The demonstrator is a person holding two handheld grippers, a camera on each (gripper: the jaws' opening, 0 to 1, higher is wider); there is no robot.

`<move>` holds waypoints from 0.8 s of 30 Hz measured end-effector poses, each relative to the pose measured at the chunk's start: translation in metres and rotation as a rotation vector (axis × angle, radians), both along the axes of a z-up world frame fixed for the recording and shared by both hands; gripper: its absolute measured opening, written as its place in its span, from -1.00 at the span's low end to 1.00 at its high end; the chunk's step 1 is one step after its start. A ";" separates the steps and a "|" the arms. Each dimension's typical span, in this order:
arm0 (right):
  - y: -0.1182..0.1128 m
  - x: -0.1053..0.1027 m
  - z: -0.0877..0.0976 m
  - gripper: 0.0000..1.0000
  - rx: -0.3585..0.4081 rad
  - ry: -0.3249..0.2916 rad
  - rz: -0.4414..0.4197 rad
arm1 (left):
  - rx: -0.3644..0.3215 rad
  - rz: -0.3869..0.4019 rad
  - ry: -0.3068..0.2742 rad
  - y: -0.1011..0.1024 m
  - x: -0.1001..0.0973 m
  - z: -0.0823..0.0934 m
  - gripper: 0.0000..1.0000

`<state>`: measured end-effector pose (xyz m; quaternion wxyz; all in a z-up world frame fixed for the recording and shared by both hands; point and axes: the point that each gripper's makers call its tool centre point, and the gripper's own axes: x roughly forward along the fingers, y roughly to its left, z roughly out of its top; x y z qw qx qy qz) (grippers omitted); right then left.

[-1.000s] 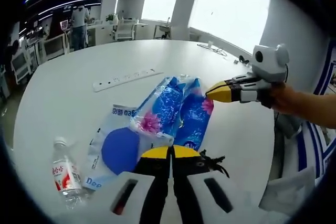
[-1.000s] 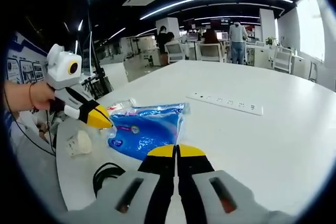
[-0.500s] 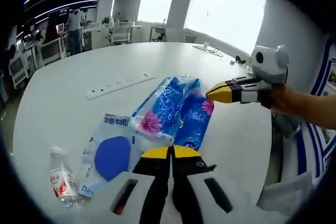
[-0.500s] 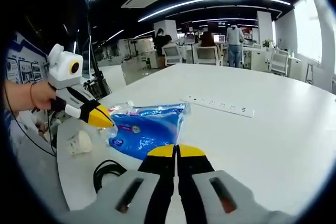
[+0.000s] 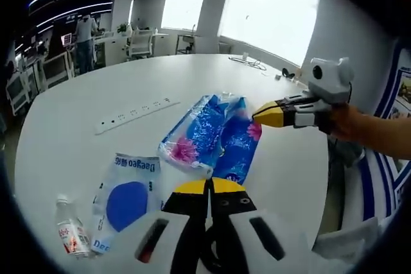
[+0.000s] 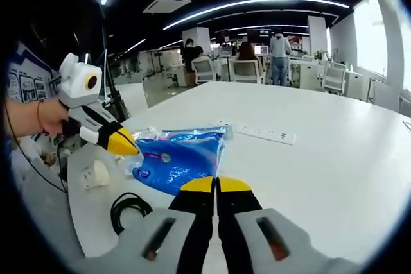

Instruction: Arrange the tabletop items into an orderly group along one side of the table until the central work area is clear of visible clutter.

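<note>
Two blue tissue packs (image 5: 215, 134) lie side by side in the middle of the white table (image 5: 77, 139). A flat clear bag with a blue disc (image 5: 125, 202) and a small water bottle (image 5: 70, 235) lie nearer, to the left. My left gripper (image 5: 207, 186) is shut and empty, just short of the packs. The right gripper (image 5: 259, 115) comes in from the right, shut, its yellow tip close above the packs' far end. In the right gripper view my right gripper (image 6: 216, 184) is shut before the blue packs (image 6: 180, 155), and the left gripper (image 6: 128, 148) hovers at their left end.
A white power strip (image 5: 135, 111) lies beyond the packs, also seen as the power strip (image 6: 266, 134). A coiled black cable (image 6: 128, 208) and a small white adapter (image 6: 95, 172) sit near the table edge. Chairs, desks and people (image 6: 279, 46) stand far behind.
Both views have shifted a little as the hands moved; the bag and bottle now sit lower in the left gripper view. The items lie where they were. Both grippers stay shut.
</note>
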<state>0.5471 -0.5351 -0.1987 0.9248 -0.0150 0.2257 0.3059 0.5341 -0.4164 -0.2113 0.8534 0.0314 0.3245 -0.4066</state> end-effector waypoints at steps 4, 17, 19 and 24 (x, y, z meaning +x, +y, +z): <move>-0.009 0.000 0.003 -1.00 -0.004 -0.005 -0.013 | -0.006 -0.011 -0.006 -0.009 0.002 0.005 -1.00; -0.044 0.002 0.012 -1.00 -0.020 -0.021 -0.063 | -0.008 -0.055 -0.018 -0.043 0.012 0.013 -1.00; -0.047 0.003 0.012 -1.00 -0.021 -0.022 -0.067 | -0.009 -0.061 -0.017 -0.047 0.012 0.013 -1.00; -0.060 0.004 0.012 -1.00 -0.026 -0.021 -0.085 | -0.008 -0.077 -0.016 -0.061 0.015 0.012 -1.00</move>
